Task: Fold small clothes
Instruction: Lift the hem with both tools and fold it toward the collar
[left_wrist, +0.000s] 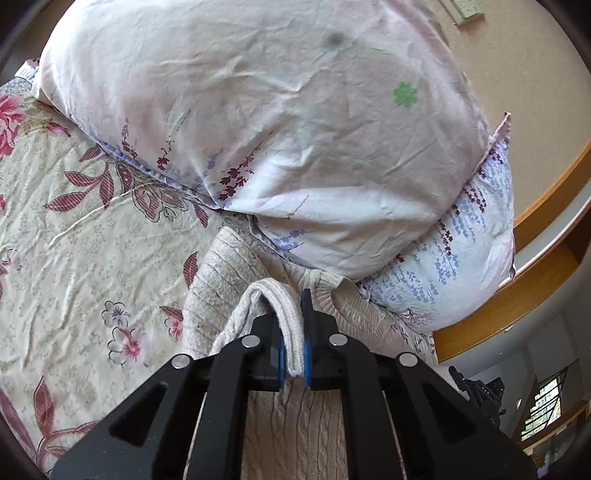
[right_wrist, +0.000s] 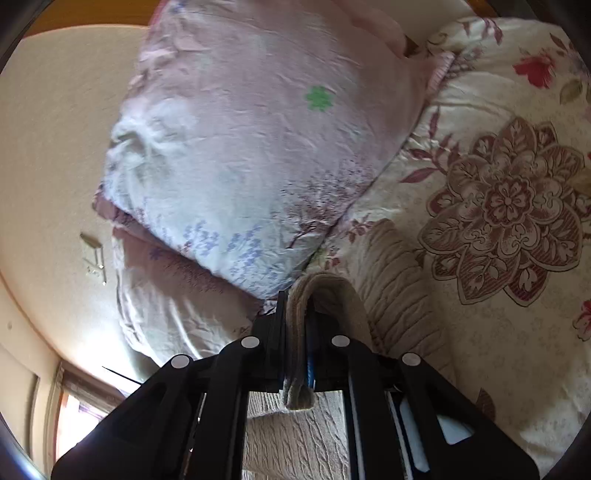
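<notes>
My left tongs (left_wrist: 293, 332) and right tongs (right_wrist: 297, 332) each pinch a ribbed edge of the beige knit sweater (left_wrist: 288, 424), lying on the floral bed (left_wrist: 74, 240) beside 2 stacked pillows (left_wrist: 258, 110).

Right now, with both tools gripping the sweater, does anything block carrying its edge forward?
Yes. The stacked floral pillows lie directly ahead, touching the far end of the beige cable-knit sweater. The left tool and right tool each pinch a ribbed edge just short of them.

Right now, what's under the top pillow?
Under the top pillow lies a second floral pillow, and the beige sweater reaches its lower edge. How far the sweater runs underneath is covered.
</notes>
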